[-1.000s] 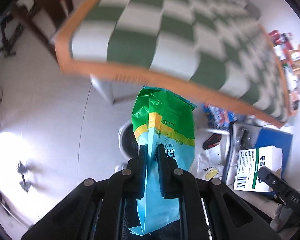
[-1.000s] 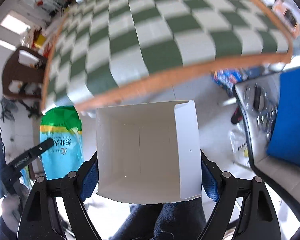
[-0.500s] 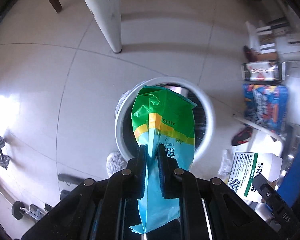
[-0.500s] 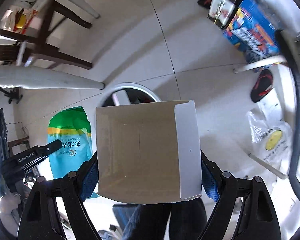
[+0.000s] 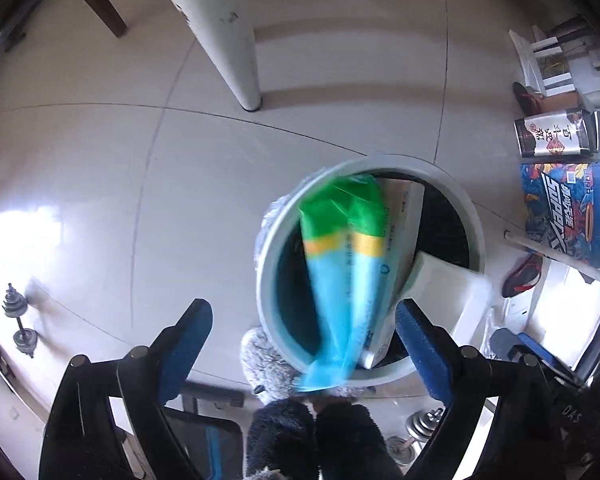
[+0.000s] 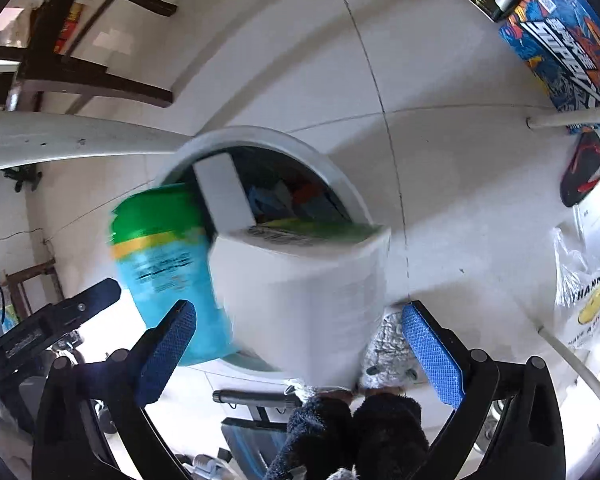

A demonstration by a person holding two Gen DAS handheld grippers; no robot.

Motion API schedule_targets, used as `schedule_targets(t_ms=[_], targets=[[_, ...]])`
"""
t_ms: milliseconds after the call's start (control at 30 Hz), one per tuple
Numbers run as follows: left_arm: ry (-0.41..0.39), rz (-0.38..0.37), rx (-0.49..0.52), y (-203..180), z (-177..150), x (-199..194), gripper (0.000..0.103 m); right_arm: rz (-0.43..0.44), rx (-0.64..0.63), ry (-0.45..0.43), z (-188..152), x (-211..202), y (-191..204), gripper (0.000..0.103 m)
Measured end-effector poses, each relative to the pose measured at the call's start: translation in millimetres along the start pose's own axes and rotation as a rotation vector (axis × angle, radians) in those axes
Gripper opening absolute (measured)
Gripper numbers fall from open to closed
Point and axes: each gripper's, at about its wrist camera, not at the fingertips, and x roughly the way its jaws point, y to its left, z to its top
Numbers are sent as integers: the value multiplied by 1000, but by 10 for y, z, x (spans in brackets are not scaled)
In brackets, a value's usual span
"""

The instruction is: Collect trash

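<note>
Both my left gripper [image 5: 304, 318] and right gripper [image 6: 300, 314] stand spread and empty, the limp, light snack bag [image 5: 342, 264] and stiff white carton [image 6: 300, 300] dropping ahead of them into the round trash bin [image 5: 470, 216], needing no regrasp.

A blurred green-and-blue snack bag [image 5: 348, 276] and a white box [image 6: 300, 300] are seen tilted over the round white bin [image 5: 474, 220].

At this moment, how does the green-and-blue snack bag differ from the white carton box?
The snack bag is a soft, flat pouch, green, yellow and blue; the white carton box is rigid, blocky and mostly plain. The bag lies toward the bin's left side, the box toward its right. Both are motion-blurred over the bin, free of the open grippers.
</note>
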Motion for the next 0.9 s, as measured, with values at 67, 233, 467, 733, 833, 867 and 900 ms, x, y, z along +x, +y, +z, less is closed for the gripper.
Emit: schedule_targets(t_ms=[67,233,467,733,833,867,900], targets=[[-5,19,11,25,-37,-77,103,-13,-14,-8,-24,-88,22,103],[-29,45,21,13,-157,-326,103,-63,-43,-32,-84,-350,109,103],[-97,71,37,-69,-476,-926,103,-105,-71,-75,-266,-868,194,103],[-131,24,73,-134,-887,-1909,103,-111,-106,-108,-751,-1858,435,103],[-137,1,119,-234,-1076,-2335,103,-98,-111,-125,-981,-2362,586,103],[-136,-15,132,-256,-1141,-2494,103,-86,-110,-129,-1059,-2528,628,103],[-138,-37,142,-271,-1198,-2668,103,-79,-109,-131,-1144,-2708,669,103]])
